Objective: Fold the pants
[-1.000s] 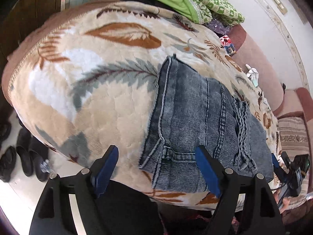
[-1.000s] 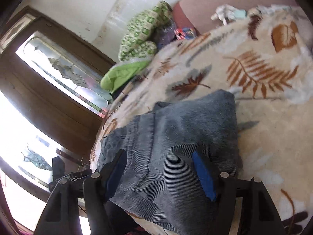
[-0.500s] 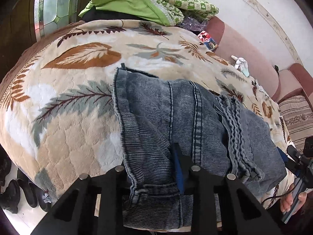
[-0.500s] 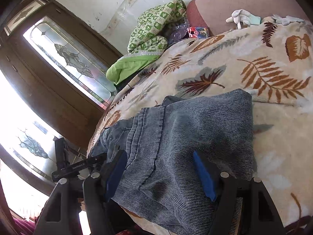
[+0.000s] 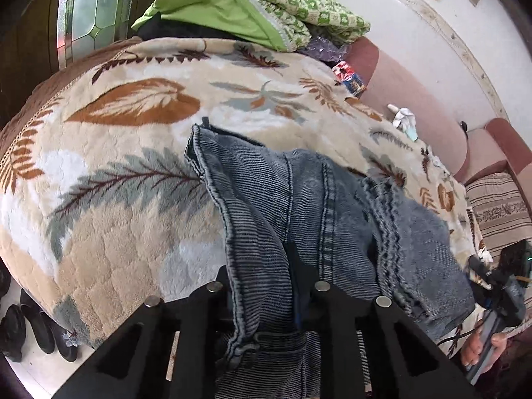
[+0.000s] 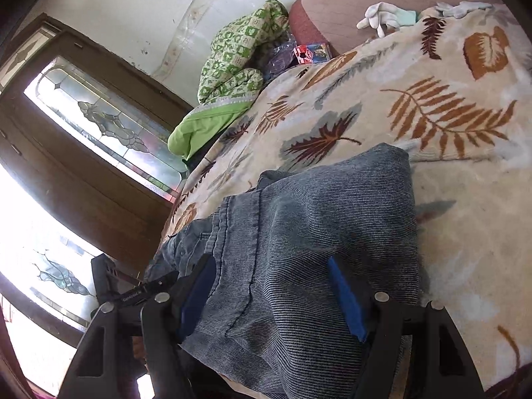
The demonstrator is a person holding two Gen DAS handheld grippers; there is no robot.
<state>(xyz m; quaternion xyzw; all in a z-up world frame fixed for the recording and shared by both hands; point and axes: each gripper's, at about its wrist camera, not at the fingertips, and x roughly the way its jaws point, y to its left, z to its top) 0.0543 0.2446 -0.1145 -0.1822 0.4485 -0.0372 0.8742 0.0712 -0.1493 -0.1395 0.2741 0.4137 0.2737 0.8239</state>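
Blue-grey denim pants (image 5: 299, 206) lie folded on a leaf-patterned blanket (image 5: 126, 206) near the bed's front edge. My left gripper (image 5: 262, 286) has its jaws closing on the ribbed edge of the pants, and the denim fold is pinched between its fingers. In the right wrist view the same pants (image 6: 316, 226) spread out below my right gripper (image 6: 272, 296). Its blue pads (image 6: 345, 299) stand wide apart over the cloth and do not press it. The right gripper (image 5: 498, 296) also shows at the left view's far right, held by a hand (image 5: 478, 349).
A green quilt pile (image 5: 252, 10) and a small box (image 5: 349, 76) sit at the far end of the bed, with a white glove (image 5: 404, 118) by the pink sofa back (image 5: 415, 93). Black shoes (image 5: 36, 329) stand on the floor at left. A glazed wooden door (image 6: 99, 123) lies beyond.
My left gripper slid right from beside the pants onto their edge and its jaws came together on the denim. The right gripper stayed wide, and its view shifted only slightly.
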